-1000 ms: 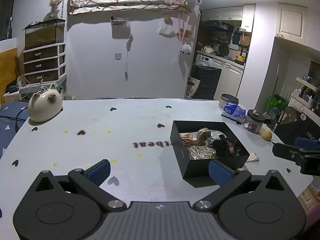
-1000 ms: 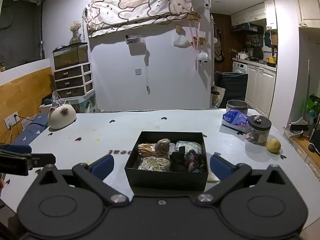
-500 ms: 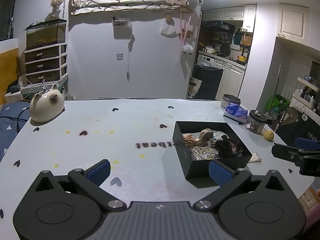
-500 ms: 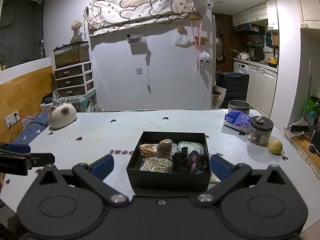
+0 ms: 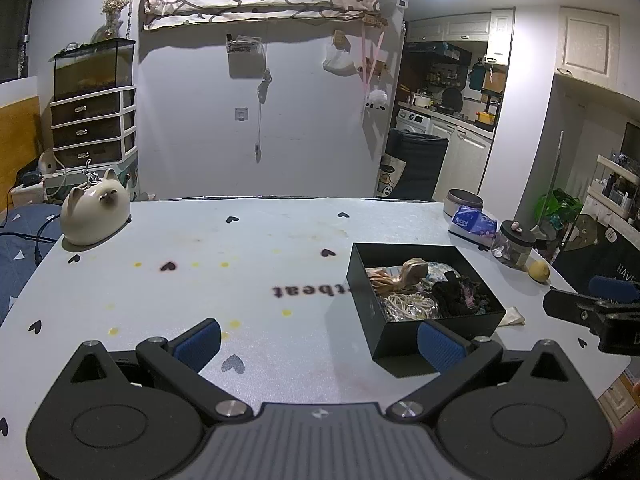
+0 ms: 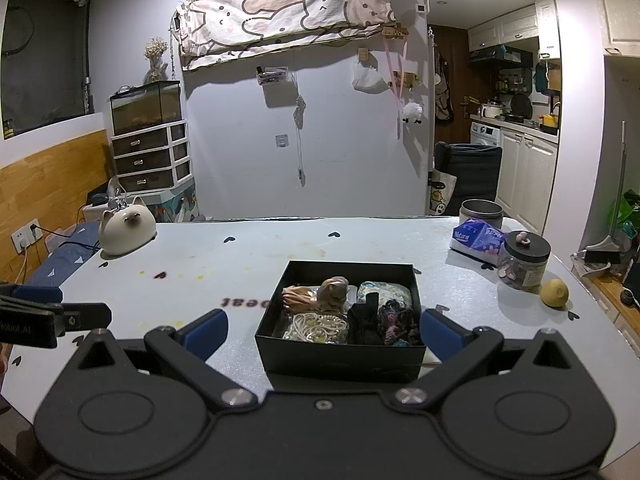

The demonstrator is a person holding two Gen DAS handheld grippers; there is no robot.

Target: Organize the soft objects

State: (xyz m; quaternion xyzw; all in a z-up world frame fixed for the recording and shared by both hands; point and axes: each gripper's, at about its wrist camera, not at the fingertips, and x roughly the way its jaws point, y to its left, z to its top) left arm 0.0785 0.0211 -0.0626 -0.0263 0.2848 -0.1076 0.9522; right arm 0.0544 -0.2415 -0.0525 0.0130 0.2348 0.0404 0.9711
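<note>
Inside black box [image 6: 340, 354]: scrunchies [image 6: 394, 316], white cord [image 6: 316, 326].

Box [image 6: 340, 356] mid-table [image 6: 360, 248] — jar [image 6: 524, 260] right, cat figurine [image 6: 126, 230] far left.

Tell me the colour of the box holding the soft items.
Black; the box shows best in the right wrist view.

- I am seeing a cat-shaped ceramic piece [image 6: 127, 231] sitting at the desk's [image 6: 280, 248] far left corner.
- A lidded glass jar [image 6: 523, 260] is standing beside a blue tissue pack [image 6: 478, 239], near a metal tin [image 6: 480, 213].
- A lemon [image 6: 554, 292] is lying near the jar.
</note>
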